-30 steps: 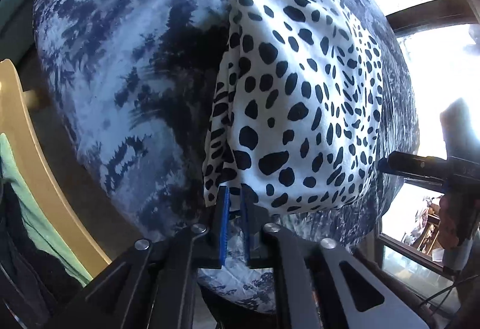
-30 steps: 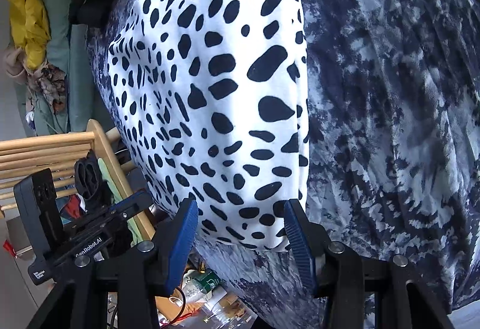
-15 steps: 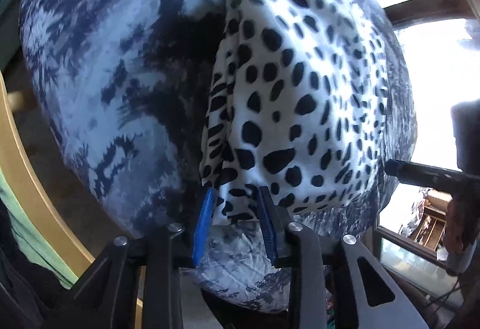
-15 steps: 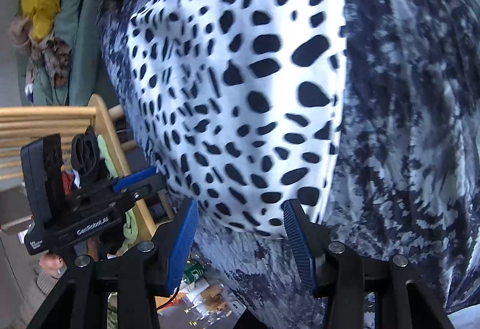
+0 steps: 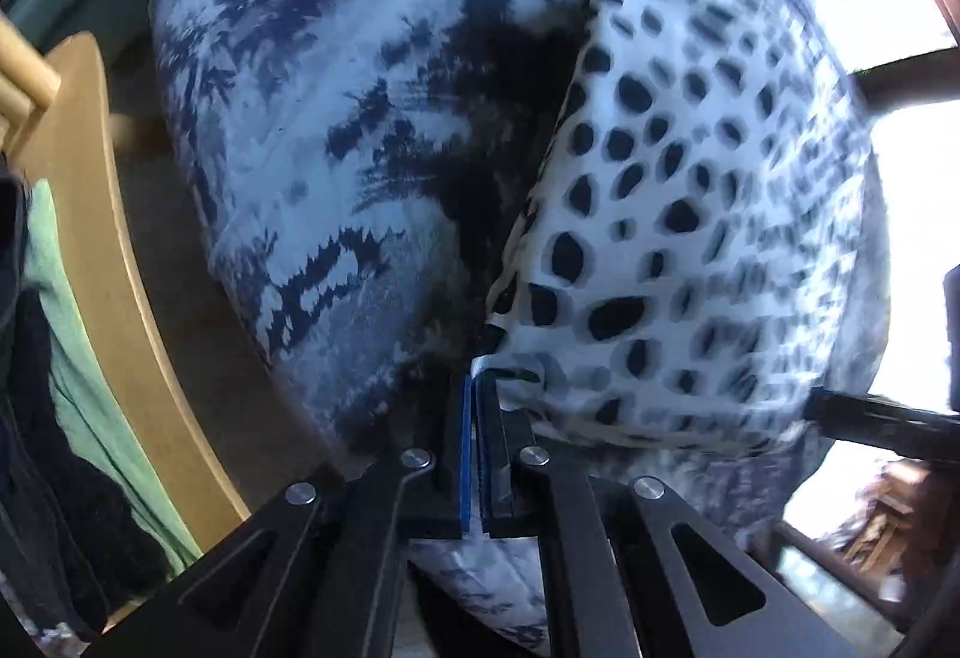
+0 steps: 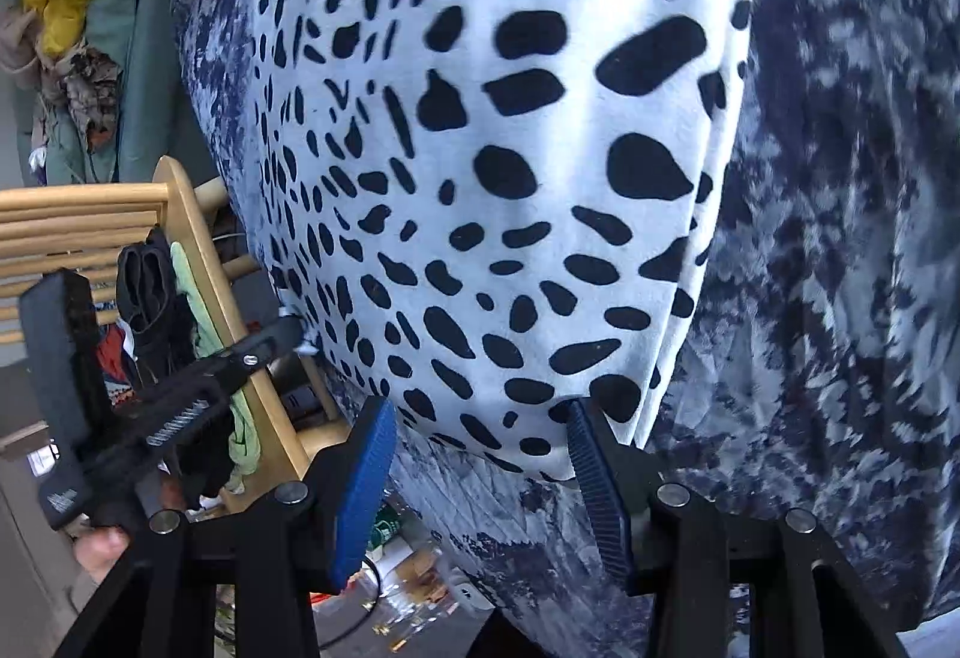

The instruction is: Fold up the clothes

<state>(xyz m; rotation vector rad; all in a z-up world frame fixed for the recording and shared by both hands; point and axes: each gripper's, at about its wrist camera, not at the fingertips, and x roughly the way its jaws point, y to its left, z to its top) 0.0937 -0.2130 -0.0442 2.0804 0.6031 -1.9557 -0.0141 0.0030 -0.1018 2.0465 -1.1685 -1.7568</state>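
spotted garment (image 6: 510,166): soft, folded flat on mottled bedspread (image 6: 840,238) | left gripper (image 5: 475,388): clenched on its corner | right gripper (image 6: 480,418): released, straddling near hem

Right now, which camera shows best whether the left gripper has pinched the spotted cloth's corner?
The left wrist view: the left gripper has its blue pads together on the near corner of the spotted cloth. The right wrist view shows the left gripper only from the side at the cloth's left edge, its pads unseen.
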